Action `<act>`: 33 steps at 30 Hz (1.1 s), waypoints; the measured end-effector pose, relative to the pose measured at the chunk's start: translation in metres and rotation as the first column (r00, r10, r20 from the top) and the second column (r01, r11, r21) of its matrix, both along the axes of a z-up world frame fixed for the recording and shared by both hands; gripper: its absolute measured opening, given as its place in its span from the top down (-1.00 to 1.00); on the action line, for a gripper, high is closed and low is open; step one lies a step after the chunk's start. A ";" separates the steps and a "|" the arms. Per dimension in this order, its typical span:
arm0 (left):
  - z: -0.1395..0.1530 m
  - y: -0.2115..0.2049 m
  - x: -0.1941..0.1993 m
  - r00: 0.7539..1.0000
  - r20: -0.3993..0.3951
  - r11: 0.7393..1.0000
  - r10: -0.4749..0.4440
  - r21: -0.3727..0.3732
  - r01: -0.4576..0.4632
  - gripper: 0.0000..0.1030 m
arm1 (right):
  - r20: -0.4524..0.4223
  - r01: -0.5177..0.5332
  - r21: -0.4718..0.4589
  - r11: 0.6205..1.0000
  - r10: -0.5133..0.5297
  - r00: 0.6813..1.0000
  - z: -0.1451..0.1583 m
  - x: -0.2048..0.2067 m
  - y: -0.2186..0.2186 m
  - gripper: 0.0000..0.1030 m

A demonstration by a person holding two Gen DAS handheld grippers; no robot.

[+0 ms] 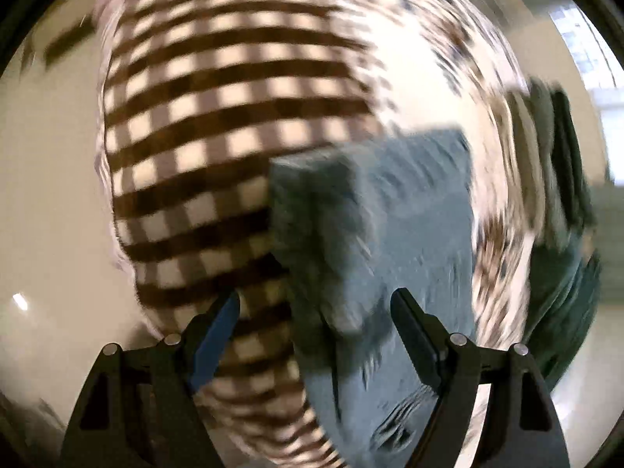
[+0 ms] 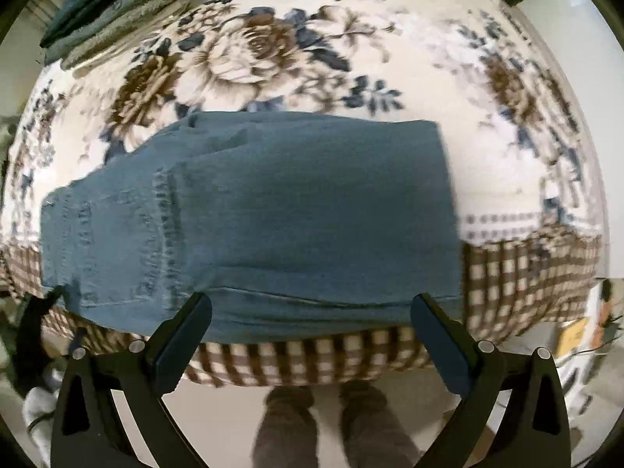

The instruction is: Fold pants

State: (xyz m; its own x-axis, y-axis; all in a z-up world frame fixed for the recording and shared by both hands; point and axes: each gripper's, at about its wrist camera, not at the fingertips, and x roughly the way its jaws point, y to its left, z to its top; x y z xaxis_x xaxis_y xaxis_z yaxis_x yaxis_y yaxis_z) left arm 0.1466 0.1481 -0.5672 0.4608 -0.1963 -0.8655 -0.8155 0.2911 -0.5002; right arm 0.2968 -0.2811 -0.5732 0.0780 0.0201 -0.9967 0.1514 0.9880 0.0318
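Observation:
A pair of blue denim pants (image 2: 273, 218) lies folded into a compact rectangle on the flowered cloth of the table, near its front edge. My right gripper (image 2: 312, 312) is open and empty, its jaws wide apart just above the near edge of the pants. In the left wrist view the pants (image 1: 390, 226) show blurred from one end. My left gripper (image 1: 316, 308) is open and empty, hovering over the near end of the pants and the checked border of the cloth.
The table cloth (image 2: 273, 50) has brown and blue flowers and a brown checked border (image 2: 312, 358) hanging over the front edge. A pile of dark green and grey garments (image 2: 109, 7) lies at the back left. The person's feet (image 2: 323, 401) stand below.

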 end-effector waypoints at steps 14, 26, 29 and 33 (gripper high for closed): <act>-0.027 0.020 0.024 0.989 0.137 0.998 0.061 0.009 -0.063 -0.42 | -0.015 0.013 -0.026 1.000 -0.014 1.000 -0.039 0.017 0.017 -1.00; 0.082 -0.037 0.021 0.958 0.247 0.929 -0.149 0.367 0.049 0.56 | 0.010 0.049 -0.015 0.999 -0.049 0.999 -0.045 0.012 -0.016 -1.00; 0.123 -0.065 0.027 0.928 0.289 0.895 -0.235 0.437 0.091 0.56 | 0.023 0.060 -0.001 0.998 -0.060 0.998 -0.041 0.008 -0.035 -1.00; 0.175 -0.129 0.037 0.868 0.266 0.793 -0.420 0.572 0.209 0.56 | 0.024 0.086 0.022 0.996 -0.087 0.996 -0.038 0.003 -0.070 -1.00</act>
